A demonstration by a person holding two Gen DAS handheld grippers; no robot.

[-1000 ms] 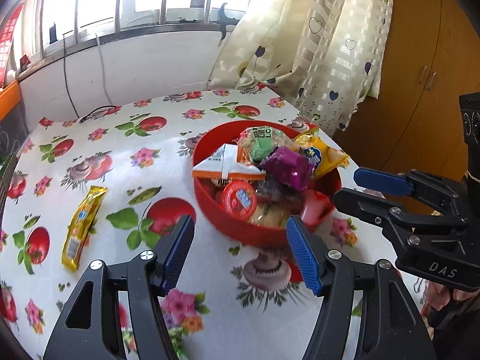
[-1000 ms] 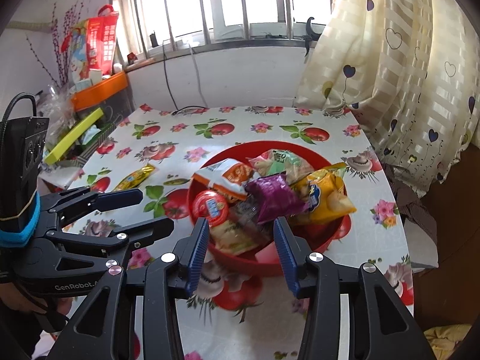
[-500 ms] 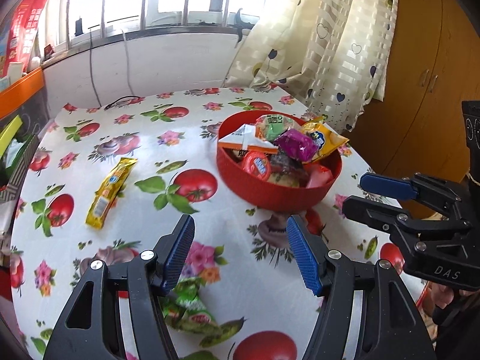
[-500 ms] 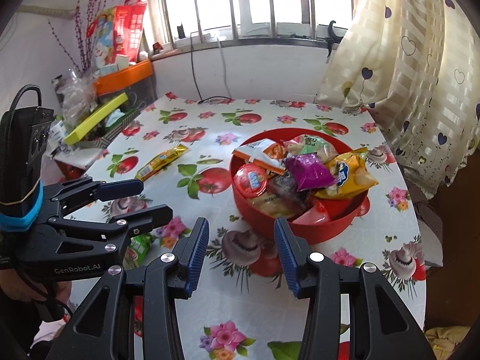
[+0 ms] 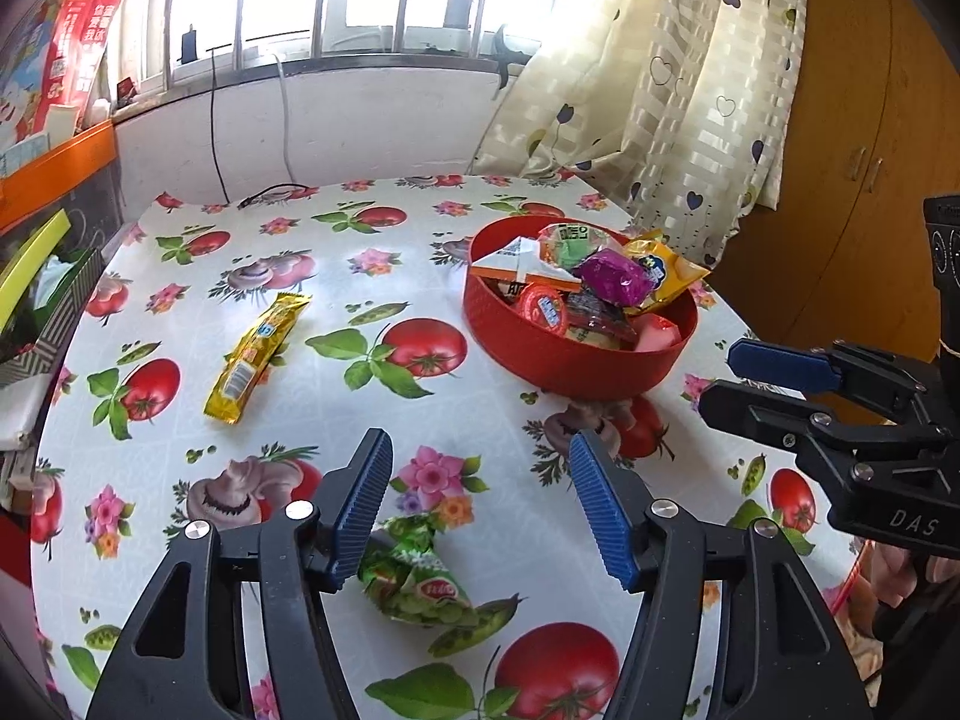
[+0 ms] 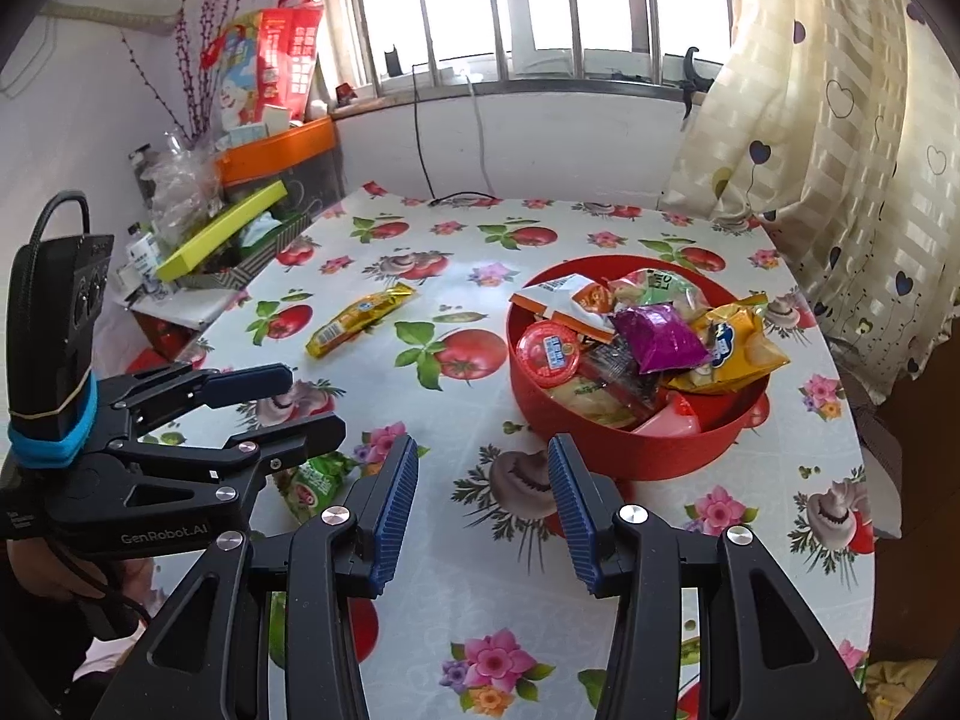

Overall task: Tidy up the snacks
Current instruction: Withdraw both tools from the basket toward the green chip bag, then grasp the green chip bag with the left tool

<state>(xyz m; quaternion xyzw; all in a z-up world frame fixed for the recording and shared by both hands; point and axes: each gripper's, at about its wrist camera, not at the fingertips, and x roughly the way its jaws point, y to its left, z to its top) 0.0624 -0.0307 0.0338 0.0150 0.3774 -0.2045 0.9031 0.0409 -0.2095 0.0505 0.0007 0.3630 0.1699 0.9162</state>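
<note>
A red bowl point(image 5: 570, 372) point(image 6: 660, 456) piled with several snack packets stands on the right of the flowered table. A yellow bar packet point(image 5: 258, 348) point(image 6: 360, 321) lies flat to its left. A green snack packet point(image 5: 414, 576) point(image 6: 315, 480) lies on the cloth near the front, just under my left gripper's left finger. My left gripper point(image 5: 480, 444) point(image 6: 312, 399) hovers above the cloth with its jaws closing and nothing pressed between them. My right gripper point(image 6: 483, 447) point(image 5: 723, 378) hangs open in front of the bowl, holding nothing.
A cream curtain point(image 6: 840, 150) hangs past the table's right rim, with a wooden cupboard point(image 5: 870, 150) behind it. On the left stand an orange bin point(image 6: 276, 147) and a yellow-green box point(image 6: 222, 228). A black cable point(image 5: 270, 192) lies at the table's far side.
Both grippers have drawn back from the red bowl toward the table's front. The green packet has come into view under the left gripper, whose jaws have narrowed slightly.
</note>
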